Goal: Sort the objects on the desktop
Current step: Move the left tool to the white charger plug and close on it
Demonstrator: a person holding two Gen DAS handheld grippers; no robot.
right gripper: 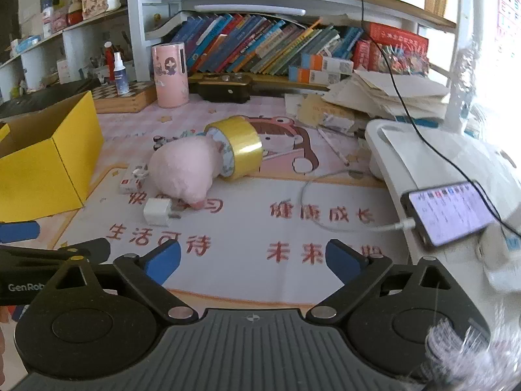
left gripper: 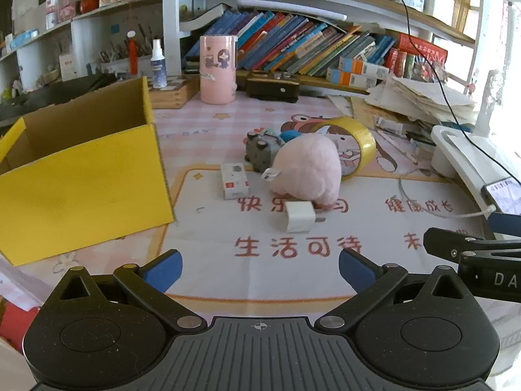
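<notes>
Desktop objects cluster at the centre of the left wrist view: a pink plush toy (left gripper: 306, 169) lies against a roll of yellow tape (left gripper: 353, 141) standing on edge, with a white charger plug (left gripper: 300, 216) just in front, a small white box (left gripper: 234, 181) to its left and a grey toy (left gripper: 262, 151) behind. An open yellow cardboard box (left gripper: 81, 176) sits at the left of the frame. Both the left gripper (left gripper: 260, 268) and the right gripper (right gripper: 254, 260) hover over the printed desk mat (right gripper: 247, 228) with jaws spread wide, grasping nothing.
</notes>
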